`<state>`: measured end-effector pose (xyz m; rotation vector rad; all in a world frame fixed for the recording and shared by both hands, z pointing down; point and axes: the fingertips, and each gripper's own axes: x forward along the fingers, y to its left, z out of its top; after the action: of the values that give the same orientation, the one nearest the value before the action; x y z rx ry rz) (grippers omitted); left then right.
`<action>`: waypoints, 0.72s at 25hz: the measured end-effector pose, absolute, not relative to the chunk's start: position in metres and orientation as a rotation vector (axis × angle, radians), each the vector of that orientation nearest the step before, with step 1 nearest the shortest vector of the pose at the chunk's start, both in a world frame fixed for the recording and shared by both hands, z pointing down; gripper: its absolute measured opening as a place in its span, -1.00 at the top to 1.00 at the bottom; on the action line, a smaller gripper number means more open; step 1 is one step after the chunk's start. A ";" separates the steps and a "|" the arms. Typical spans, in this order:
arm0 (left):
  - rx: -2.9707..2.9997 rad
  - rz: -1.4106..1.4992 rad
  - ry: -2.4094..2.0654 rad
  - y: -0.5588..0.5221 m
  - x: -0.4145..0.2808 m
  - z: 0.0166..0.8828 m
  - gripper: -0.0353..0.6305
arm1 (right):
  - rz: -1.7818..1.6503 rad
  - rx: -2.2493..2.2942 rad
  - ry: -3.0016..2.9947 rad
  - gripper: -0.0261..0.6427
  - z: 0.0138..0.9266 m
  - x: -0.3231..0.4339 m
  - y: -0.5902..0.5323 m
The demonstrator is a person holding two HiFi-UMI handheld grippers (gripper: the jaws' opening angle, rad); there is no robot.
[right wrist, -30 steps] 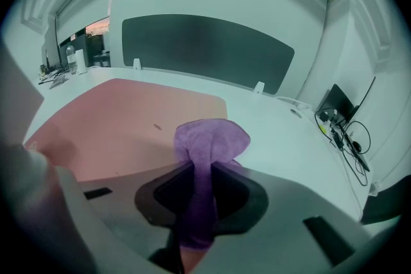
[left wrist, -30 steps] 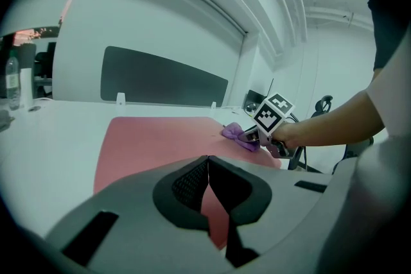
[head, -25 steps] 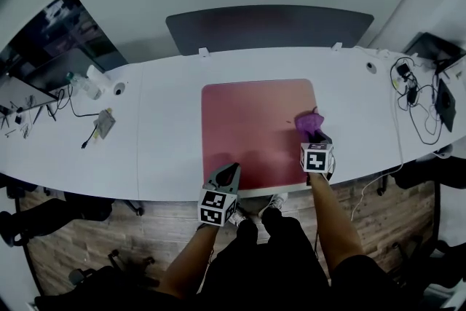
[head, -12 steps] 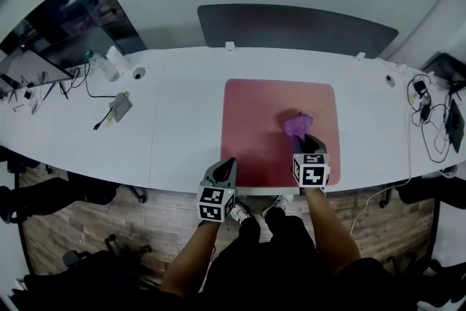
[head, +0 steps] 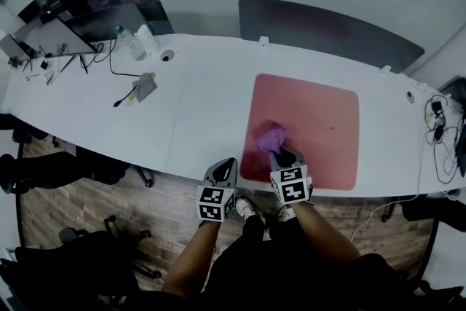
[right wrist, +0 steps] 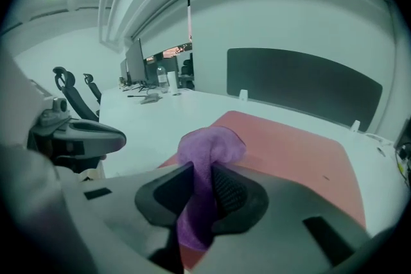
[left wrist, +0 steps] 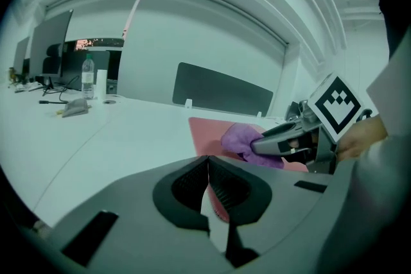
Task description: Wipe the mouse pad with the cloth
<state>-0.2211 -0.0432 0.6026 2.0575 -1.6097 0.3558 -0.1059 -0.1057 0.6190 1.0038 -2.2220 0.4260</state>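
Note:
A pink-red mouse pad (head: 313, 124) lies on the white desk (head: 204, 98). My right gripper (head: 279, 152) is shut on a purple cloth (head: 269, 136), which rests on the pad's near left part. In the right gripper view the cloth (right wrist: 204, 157) bunches out between the jaws over the pad (right wrist: 289, 151). My left gripper (head: 226, 171) hangs shut with nothing in it at the desk's near edge, just left of the pad. The left gripper view shows the cloth (left wrist: 247, 141) and the pad (left wrist: 209, 128) ahead to the right.
A bottle (head: 131, 44), a paper roll (head: 148, 38), cables and a small grey device (head: 145, 87) sit at the desk's far left. More cables (head: 440, 127) lie at the right end. A dark screen panel (head: 328, 29) stands behind the desk.
My right gripper has dragged the cloth from the pad's right side across to its near left part. The left gripper stays at the desk edge. The head camera has turned.

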 end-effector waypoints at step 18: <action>1.957 0.401 -1.708 -0.009 -0.237 0.611 0.83 | 0.523 0.812 -2.180 0.66 0.667 -0.162 -0.060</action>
<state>-0.2367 -0.0095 0.6111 1.9567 -1.7077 0.4013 -0.1617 -0.0601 0.6672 0.8125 -2.1796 0.5227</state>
